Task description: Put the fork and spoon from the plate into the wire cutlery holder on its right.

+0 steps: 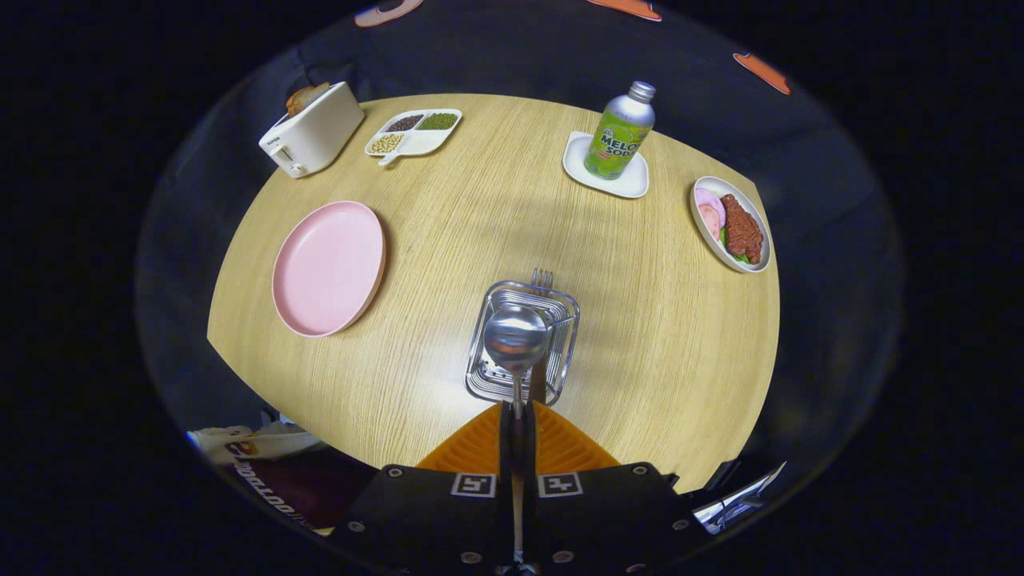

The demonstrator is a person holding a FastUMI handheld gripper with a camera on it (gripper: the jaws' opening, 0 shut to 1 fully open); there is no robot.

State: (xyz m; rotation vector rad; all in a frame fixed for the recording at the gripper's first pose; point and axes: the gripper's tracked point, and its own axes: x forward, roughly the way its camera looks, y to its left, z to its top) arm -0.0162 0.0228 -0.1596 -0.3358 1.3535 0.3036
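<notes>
Staged dining booth, wooden table (448,240), toaster (314,130), food dishes

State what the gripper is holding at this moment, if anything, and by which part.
The gripper is shut on the spoon, both fingers pressing its handle, with the bowl hanging above the wire cutlery holder, where the fork already stands.

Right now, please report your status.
Gripper shut on spoon, over wire holder. Fork already in holder. Pink plate bare.
</notes>
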